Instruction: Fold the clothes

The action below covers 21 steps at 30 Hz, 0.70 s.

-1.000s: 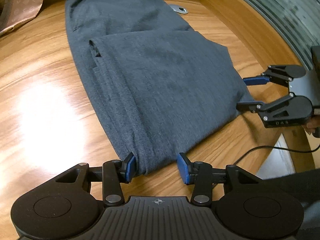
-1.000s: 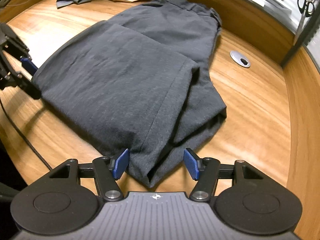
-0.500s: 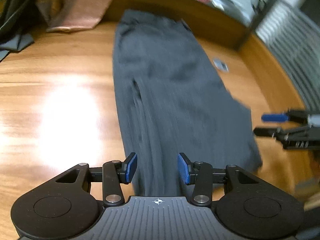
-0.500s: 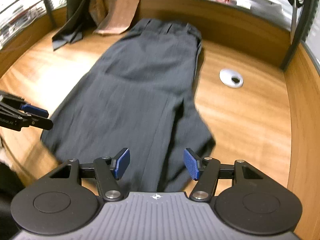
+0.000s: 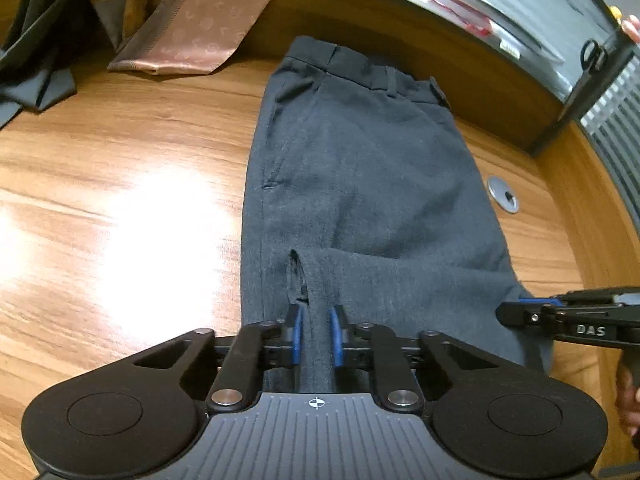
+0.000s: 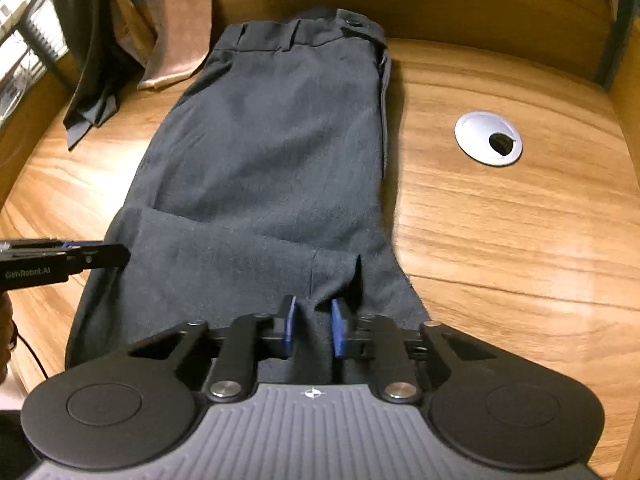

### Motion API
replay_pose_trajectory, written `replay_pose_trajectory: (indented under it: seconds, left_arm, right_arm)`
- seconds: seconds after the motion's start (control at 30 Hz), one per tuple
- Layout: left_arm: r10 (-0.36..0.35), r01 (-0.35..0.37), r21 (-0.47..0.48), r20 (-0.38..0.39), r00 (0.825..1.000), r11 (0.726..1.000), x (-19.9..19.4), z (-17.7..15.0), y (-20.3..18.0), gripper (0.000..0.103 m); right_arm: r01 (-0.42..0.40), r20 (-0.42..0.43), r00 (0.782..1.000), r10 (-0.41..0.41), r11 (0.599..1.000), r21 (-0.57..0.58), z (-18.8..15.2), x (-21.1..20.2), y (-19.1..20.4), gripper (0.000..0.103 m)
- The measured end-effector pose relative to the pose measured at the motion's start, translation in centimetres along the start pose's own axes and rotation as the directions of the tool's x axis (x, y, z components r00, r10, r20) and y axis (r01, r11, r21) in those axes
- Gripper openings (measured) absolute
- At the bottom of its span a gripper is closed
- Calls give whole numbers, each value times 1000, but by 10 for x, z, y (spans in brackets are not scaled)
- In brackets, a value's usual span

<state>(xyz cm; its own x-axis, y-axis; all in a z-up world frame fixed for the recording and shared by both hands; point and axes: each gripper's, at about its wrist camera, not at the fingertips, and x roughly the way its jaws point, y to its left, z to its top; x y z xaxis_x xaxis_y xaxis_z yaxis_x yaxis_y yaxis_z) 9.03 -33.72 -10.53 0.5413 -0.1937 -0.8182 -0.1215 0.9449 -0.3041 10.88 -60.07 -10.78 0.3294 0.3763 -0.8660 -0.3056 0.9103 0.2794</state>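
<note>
In the left wrist view, the left gripper is pinching a bunched ridge of the dark grey trousers, its blue pads drawn in close against the cloth on both sides. The fabric is running straight out from between the jaws, with a doubled-back leg layer lying over the near part and a small gap in the folds showing just beyond the pads. The trousers are stretching lengthwise away from the camera, the waistband lying at the far end against the raised wooden edge. They are lying flat on a glossy wooden desk with a bright glare patch to the left. A brown patterned cloth and a dark garment are hanging at the far left, a round metal cable grommet is sitting to the right, and the right gripper is reaching in at the garment's right edge.

In the right wrist view, the right gripper is likewise clamping a raised fold of the trousers between narrowed blue pads. The long axis is again pointing away, waistband farthest. The grommet is lying on bare desk to the right, apart from the cloth, and the left gripper is entering from the left at the garment's edge, seen side-on
</note>
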Motion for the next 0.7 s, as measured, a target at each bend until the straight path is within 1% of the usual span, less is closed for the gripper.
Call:
replay_pose_trajectory:
  seconds: [0.07,0.17,0.3,0.4,0.5,0.53,0.57,0.63,0.67,0.7]
  left_arm:
    - [-2,3,-25,11,1000,1000,-3,0,3,9]
    - [-6,7,-61,28,1000,998,-6,0,7,8]
    - [-9,14,-110,50,999,994,-11,-1,12,8]
    - [-11,20,-146,67,998,989,-15,-1,16,8]
    - [-26,33,-105,66,998,994,-15,3,14,9]
    - [-31,37,-90,65,997,995,-14,4,13,9]
    - [-36,41,-75,64,997,996,-14,5,12,10]
    - [-47,50,-46,62,997,998,-14,8,10,13]
    - [-52,54,-31,61,997,998,-13,9,9,13]
    - [-57,58,-16,59,997,998,-13,11,8,13]
  right_arm:
    - [30,23,999,-30,1000,-1,1,-6,5,2]
    - [54,76,996,-50,998,-44,6,-19,20,2]
    - [73,106,992,-66,995,-65,9,-17,29,2]
    - [62,146,988,-51,996,-71,14,-21,31,2]
    - [70,127,990,-56,992,-101,19,-13,31,2]
    - [88,111,991,-75,989,-119,19,-5,30,4]
    - [109,87,991,-97,984,-141,18,2,29,10]
    - [148,39,989,-144,971,-188,18,15,28,16]
    - [156,44,988,-151,967,-203,16,13,28,22]
    - [160,60,987,-151,964,-212,15,7,28,26]
